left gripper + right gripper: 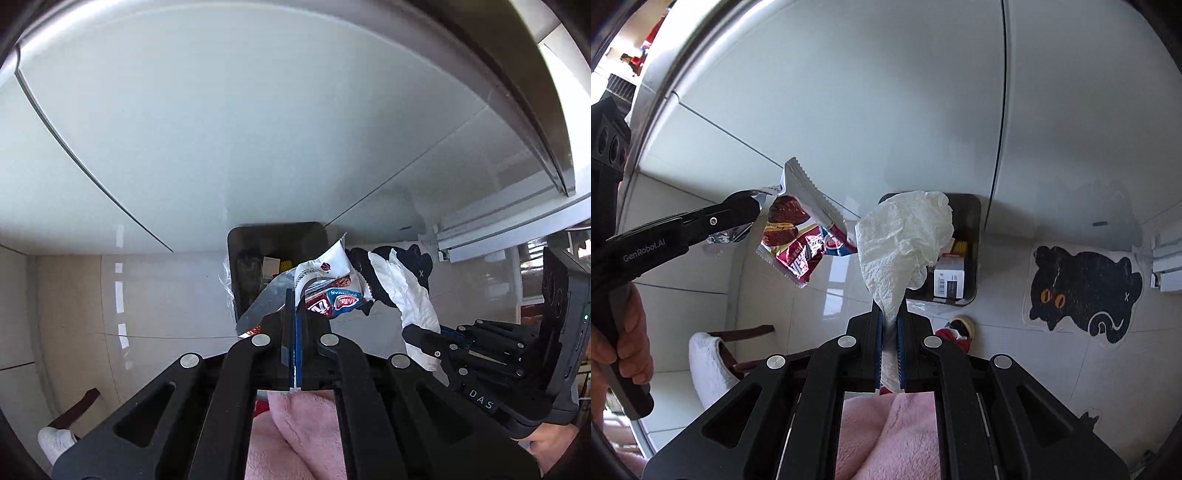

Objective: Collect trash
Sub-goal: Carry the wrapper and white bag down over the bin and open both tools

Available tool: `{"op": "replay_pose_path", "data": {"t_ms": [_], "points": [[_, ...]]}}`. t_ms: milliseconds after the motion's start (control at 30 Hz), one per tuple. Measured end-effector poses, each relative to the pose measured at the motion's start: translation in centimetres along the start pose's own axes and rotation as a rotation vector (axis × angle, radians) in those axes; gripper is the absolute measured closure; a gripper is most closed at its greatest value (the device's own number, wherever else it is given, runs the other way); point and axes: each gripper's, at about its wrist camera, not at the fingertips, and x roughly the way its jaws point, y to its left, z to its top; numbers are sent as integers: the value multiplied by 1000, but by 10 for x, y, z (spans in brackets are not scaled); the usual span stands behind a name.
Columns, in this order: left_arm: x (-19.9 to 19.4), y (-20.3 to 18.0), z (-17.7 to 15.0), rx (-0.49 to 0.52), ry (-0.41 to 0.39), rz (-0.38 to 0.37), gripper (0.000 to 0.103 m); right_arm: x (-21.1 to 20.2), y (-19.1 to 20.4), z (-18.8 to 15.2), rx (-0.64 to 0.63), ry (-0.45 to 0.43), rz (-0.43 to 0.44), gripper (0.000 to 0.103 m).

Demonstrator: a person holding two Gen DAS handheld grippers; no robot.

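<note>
Sitting on the pale tiled floor against the white cabinet doors is a dark rectangular trash bin, its top uncovered. Inside it lie a white carton printed with a barcode and something yellow; the rest of its contents are too dark to make out. A black cat-shaped mat lies on the floor just beside the bin.

Both hands hold their tools angled steeply down toward the floor, side by side above the bin. In the right wrist view a hand grips the handle of the left gripper.

The left gripper has its jaws pressed together on the silver end of a red and blue snack wrapper, which hangs in the air over the bin. The right gripper is clamped on the lower end of a crumpled white paper towel; the towel balloons out beyond the fingertips in front of the bin's mouth, not touching it.
</note>
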Motion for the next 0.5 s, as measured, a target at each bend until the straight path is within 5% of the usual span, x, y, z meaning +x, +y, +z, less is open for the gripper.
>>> {"op": "replay_pose_path", "data": {"t_ms": [500], "points": [[111, 12, 18, -27, 135, -21, 101, 100, -27, 29, -17, 108, -37, 89]]}}
